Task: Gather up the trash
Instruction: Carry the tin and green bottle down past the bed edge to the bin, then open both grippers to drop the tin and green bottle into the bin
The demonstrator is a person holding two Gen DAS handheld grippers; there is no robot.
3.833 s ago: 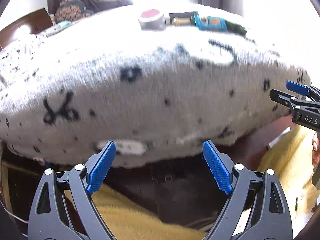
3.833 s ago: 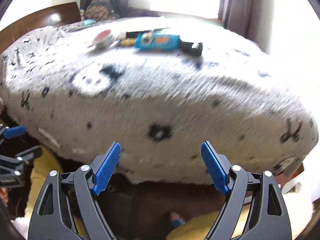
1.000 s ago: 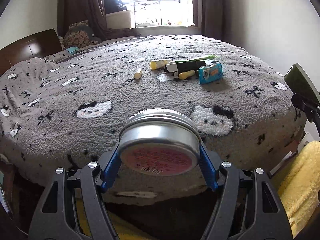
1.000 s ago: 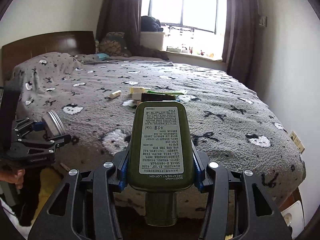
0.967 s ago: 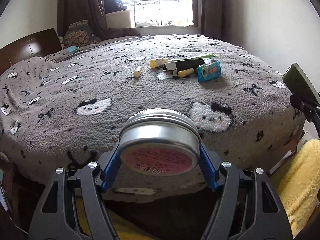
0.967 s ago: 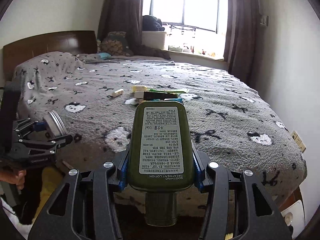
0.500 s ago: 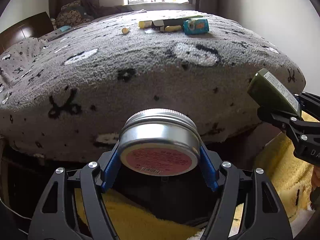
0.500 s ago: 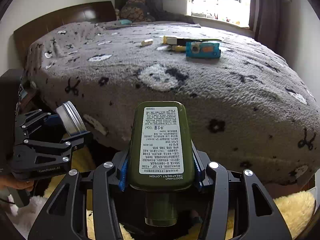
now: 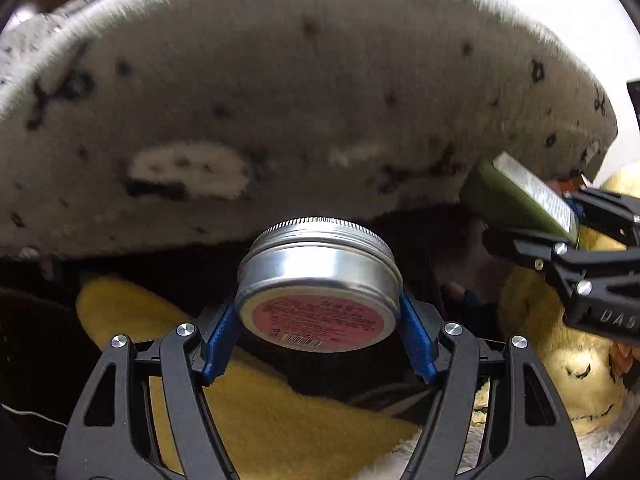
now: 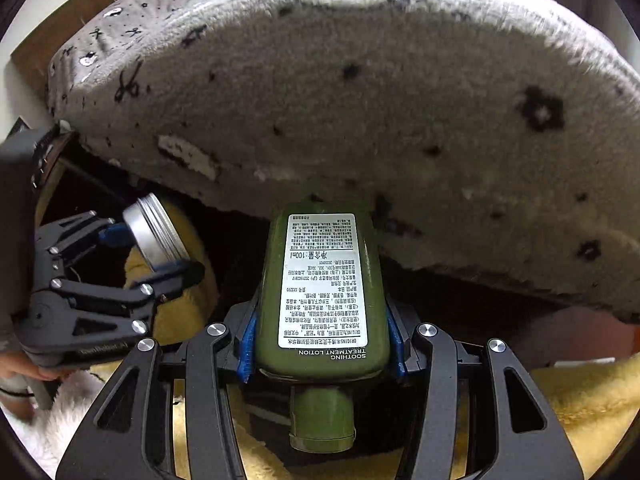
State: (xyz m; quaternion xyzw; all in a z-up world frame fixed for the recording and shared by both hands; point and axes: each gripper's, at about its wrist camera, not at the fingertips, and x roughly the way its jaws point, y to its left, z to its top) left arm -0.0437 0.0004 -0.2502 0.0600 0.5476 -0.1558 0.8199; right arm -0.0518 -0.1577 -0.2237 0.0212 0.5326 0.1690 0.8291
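We are holding a round tin (image 9: 318, 284) in our left gripper (image 9: 319, 338). The two blue pads (image 9: 218, 340) are squeezing the tin from both sides. The tin is shiny silver with a pink label on its flat end, and that end is facing the camera. It is sitting in the lower middle of the left view.

We are holding a green bottle (image 10: 324, 300) in our right gripper (image 10: 322, 340). Its blue pads (image 10: 246, 344) are pressing on the bottle's two sides. The bottle has a white label with small writing, and its cap is pointing at the bottom of the frame. It is filling the lower middle of the right view.

The gray blanket (image 9: 300, 92) with black and white shapes is filling the top half of both views. It is looking a bit blurry. Its edge is hanging just above the tin and the bottle.

Something yellow and fluffy (image 9: 280, 428) is lying low in the frame, under both grippers. There is a dark gap between it and the blanket.

In the left view the bottle is showing at the right edge. In the right view the tin is showing at the left. A hand (image 10: 18, 364) is peeking in at the lower left there.
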